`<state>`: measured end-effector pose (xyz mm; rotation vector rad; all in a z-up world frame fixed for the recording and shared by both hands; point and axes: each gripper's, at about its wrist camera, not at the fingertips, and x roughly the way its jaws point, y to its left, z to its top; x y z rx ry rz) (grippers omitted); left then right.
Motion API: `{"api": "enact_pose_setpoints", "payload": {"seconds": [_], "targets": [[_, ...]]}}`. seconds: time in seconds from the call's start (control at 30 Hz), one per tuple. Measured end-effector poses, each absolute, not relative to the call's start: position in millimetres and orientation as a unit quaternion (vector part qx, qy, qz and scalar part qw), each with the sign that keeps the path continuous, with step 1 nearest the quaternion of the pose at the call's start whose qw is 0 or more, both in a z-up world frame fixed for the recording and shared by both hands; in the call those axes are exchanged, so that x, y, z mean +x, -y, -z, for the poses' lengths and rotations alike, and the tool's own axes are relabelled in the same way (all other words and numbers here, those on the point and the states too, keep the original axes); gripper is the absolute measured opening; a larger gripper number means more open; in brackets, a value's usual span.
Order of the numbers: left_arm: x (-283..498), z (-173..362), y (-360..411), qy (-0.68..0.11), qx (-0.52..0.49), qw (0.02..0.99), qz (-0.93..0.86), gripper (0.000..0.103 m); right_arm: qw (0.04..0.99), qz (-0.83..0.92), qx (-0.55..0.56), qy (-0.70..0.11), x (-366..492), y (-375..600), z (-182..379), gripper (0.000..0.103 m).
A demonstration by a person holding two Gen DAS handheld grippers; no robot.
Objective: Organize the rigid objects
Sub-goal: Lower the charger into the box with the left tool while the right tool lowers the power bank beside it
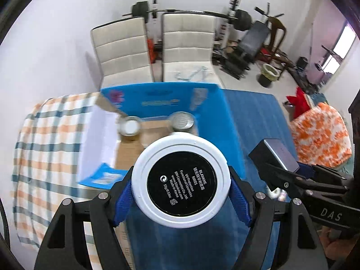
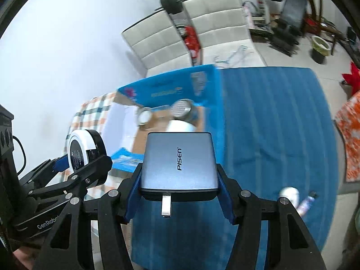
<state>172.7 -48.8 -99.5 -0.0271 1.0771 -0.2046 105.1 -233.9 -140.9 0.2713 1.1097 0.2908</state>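
Tongs (image 2: 178, 189) grip charger (image 2: 178, 157); prong visible.

Chairs: two cream padded chairs (image 1: 155, 49) behind the table
Barbell: barbell (image 1: 193, 13) against the wall
Bench: black weight bench (image 1: 254, 40) at right
Blanket: orange blanket (image 1: 321, 132) far right

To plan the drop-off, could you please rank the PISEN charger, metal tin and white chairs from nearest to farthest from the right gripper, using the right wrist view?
1. PISEN charger, held between the right gripper fingers.
2. Metal tin, ahead inside the blue box.
3. White chairs, behind the box.
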Motion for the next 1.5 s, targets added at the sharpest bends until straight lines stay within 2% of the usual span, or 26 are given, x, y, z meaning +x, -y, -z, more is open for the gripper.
{"api": "enact_pose_setpoints", "payload": {"seconds": [0.17, 0.43, 0.67, 0.9, 1.2, 1.5], "targets": [[194.7, 120.3, 4.5, -0.528, -0.019, 0.845, 0.08, 0.073, 0.816, -0.149, 0.135, -0.542, 139.2, 188.3, 169.6, 0.061], [238.2, 191.9, -51.3, -0.605, -0.125, 0.779, 0.108, 0.073, 0.778, -0.143, 0.154, -0.593, 190.1, 156.2, 243.0, 0.061], [268.8, 246.9, -60.9, -0.661, -0.139, 0.727, 0.123, 0.074, 0.745, -0.124, 0.162, -0.635, 217.7, 138.0, 302.5, 0.061], [292.8, 276.7, -51.4, -0.708, -0.13, 0.678, 0.152, 0.074, 0.716, -0.091, 0.188, -0.666, 237.8, 137.9, 341.5, 0.061], [308.2, 288.0, -37.4, -0.71, -0.1, 0.681, 0.146, 0.074, 0.701, -0.054, 0.242, -0.668, 245.7, 148.0, 359.5, 0.062], [300.6, 289.6, -38.7, -0.721, -0.09, 0.672, 0.141, 0.075, 0.699, -0.061, 0.209, -0.681, 248.3, 141.8, 357.5, 0.067]]}}
